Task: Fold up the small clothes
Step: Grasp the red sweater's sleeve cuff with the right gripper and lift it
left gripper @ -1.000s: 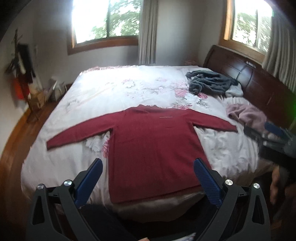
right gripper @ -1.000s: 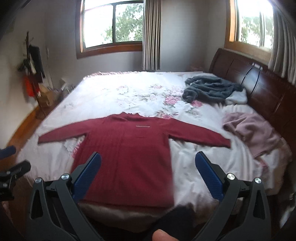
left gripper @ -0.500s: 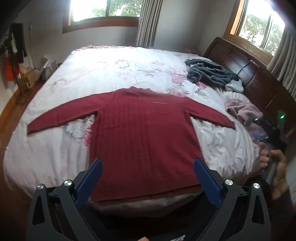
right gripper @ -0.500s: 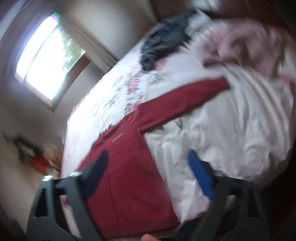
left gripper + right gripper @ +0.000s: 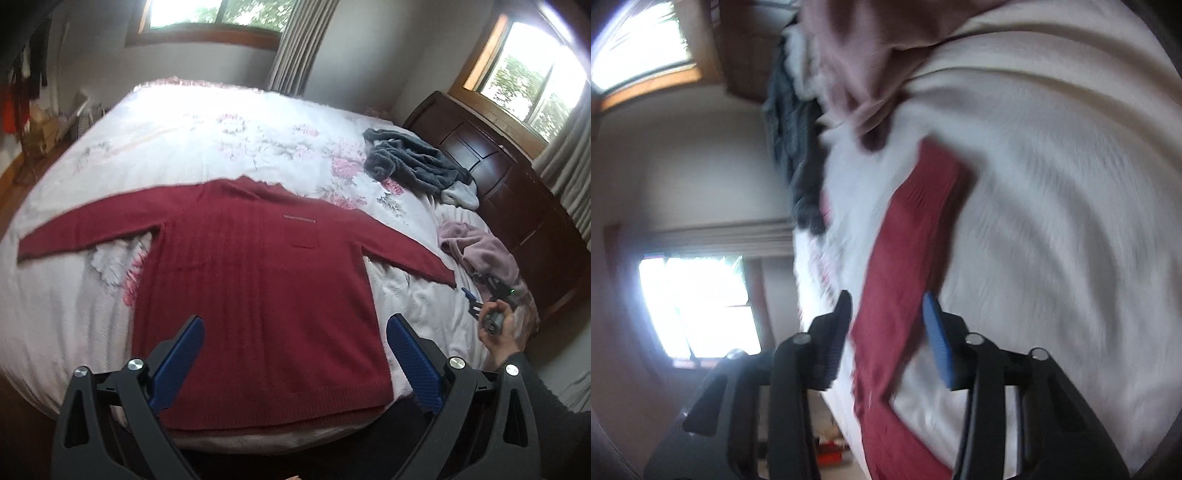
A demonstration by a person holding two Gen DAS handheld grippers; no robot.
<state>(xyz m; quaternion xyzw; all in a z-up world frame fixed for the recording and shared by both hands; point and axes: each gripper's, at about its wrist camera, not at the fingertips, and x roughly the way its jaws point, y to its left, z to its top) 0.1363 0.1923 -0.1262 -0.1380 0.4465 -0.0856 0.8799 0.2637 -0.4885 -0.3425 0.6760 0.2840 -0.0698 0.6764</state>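
**Red sweater flat on bed; R fingers straddle its sleeve**

Red sweater (image 5: 258, 295) lies spread flat, front side unclear, on the floral bedspread (image 5: 221, 136), both sleeves out to the sides, hem at the near bed edge.

Left gripper (image 5: 295, 343) hovers above the hem end, not touching. Its blue fingers (image 5: 181, 358) are spread wide apart, nothing between them but air; seen from the left wrist cam, the sweater body fills the gap below, w/ each finger roughly over a side edge of the torso.

Right gripper (image 5: 886, 325) is rolled sideways, low over the bed by the right sleeve (image 5: 916, 236). Right wrist view is motion-blurred. Fingers (image 5: 938, 343) are parted, narrower than the left pair, one on each side of the sleeve strip, which runs up through the gap w/ the cuff end beyond the tips. Can't tell if either finger touches the fabric; not clamped on it. In the left wrist cam the person's right hand (image 5: 502, 328) shows at the bed's right edge, just past the sleeve cuff.

Also on the bed, well apart from the sweater: a dark grey fleece garment (image 5: 413, 162) near the wooden headboard (image 5: 517, 192), and a crumpled pink garment (image 5: 480, 247) near the right cuff.
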